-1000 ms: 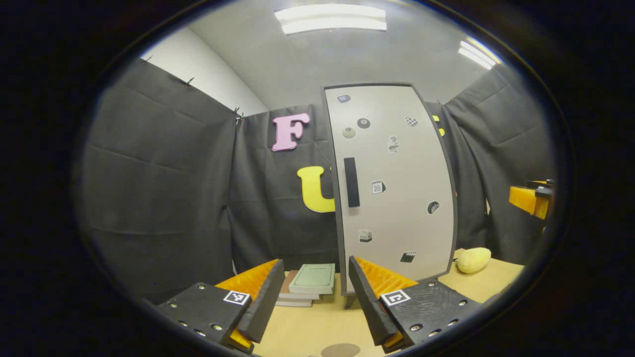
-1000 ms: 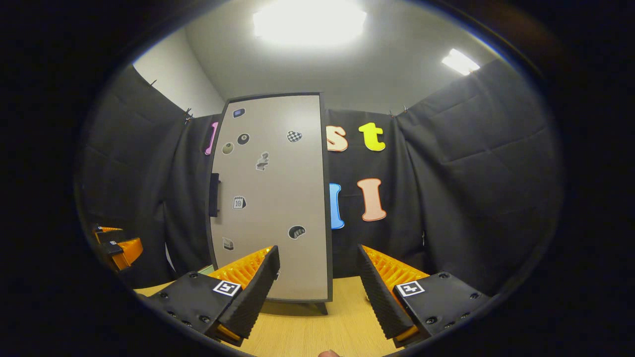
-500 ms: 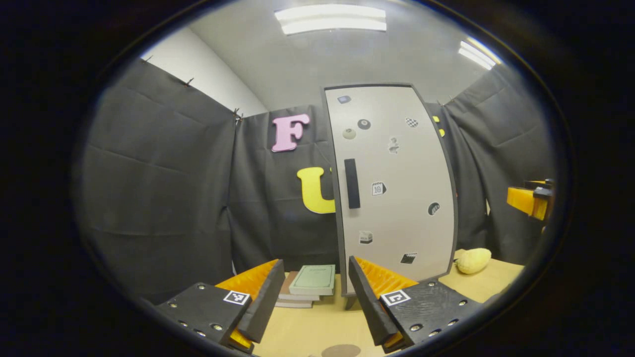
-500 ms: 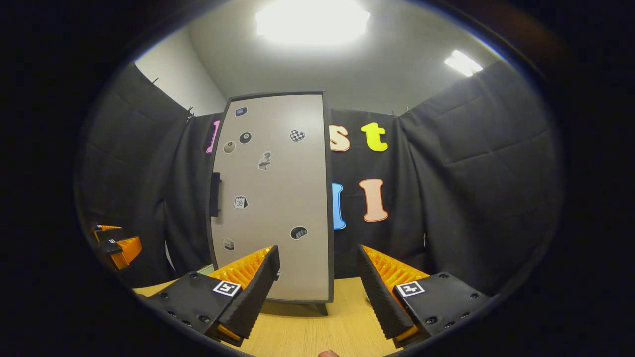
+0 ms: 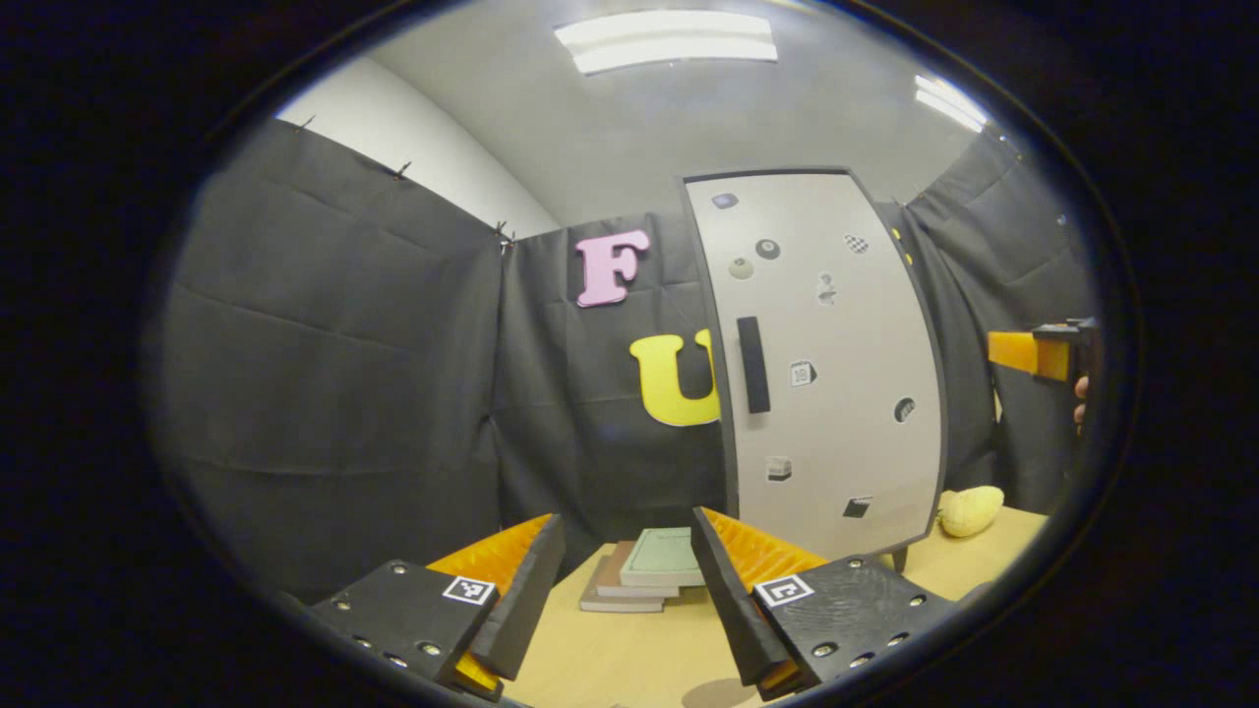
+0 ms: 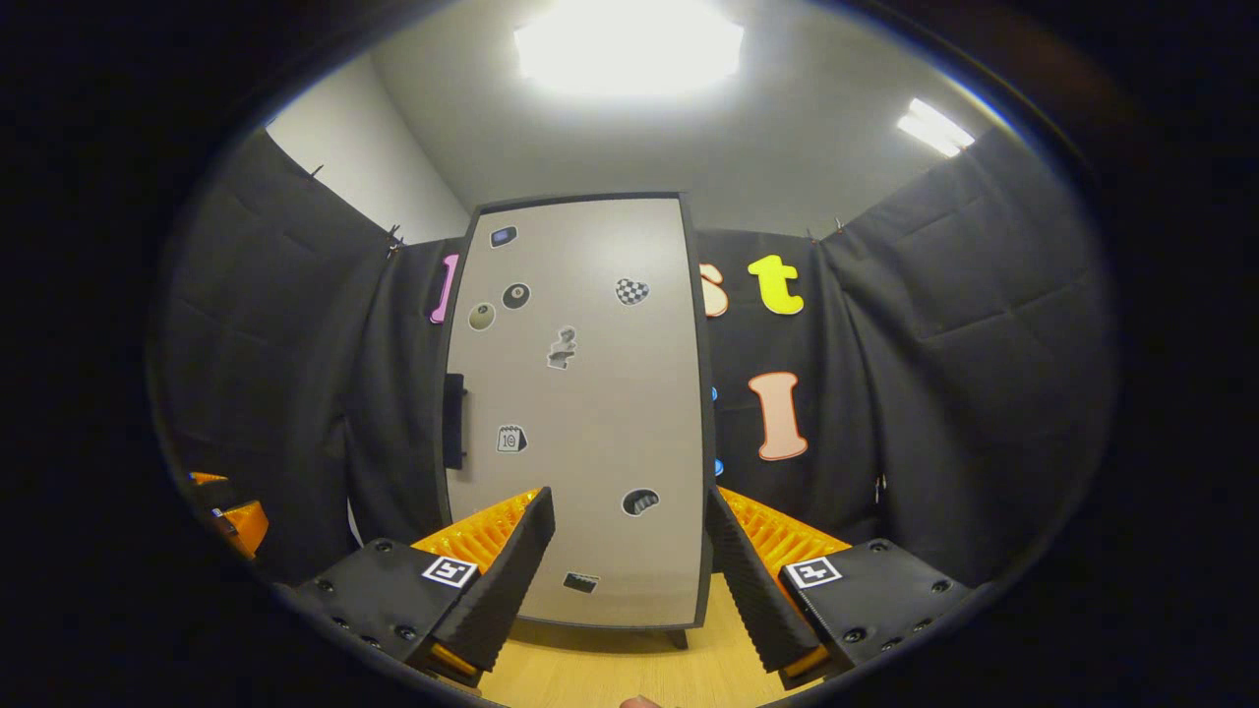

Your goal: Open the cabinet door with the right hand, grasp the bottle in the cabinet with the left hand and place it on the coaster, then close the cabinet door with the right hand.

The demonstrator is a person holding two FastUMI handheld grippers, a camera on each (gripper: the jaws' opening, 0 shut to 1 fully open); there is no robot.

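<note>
My left claw [image 5: 615,580] hangs over the wooden worktop [image 5: 629,659] with its fingers apart and nothing between them. Ahead of it lies a small stack of books [image 5: 644,580], with bare worktop between. The cabinet door [image 5: 826,364] stands shut to the right of the books, its dark handle [image 5: 752,364] along its left edge, with stickers scattered over its pale face. I cannot see inside, so I cannot tell where the bottle stands. A yellow soft object [image 5: 969,509] lies on the worktop by the cabinet's right foot.

My right claw [image 6: 629,580] faces the same door [image 6: 580,413] square on, fingers spread wide and gripping nothing, with a strip of open worktop [image 6: 600,669] between fingertips and cabinet base. The handle [image 6: 453,421] sits at the door's left edge, left of the claw's line. From the left gripper view, the right claw [image 5: 1043,352] shows far right, a fingertip of the hand holding it beside it.
</note>
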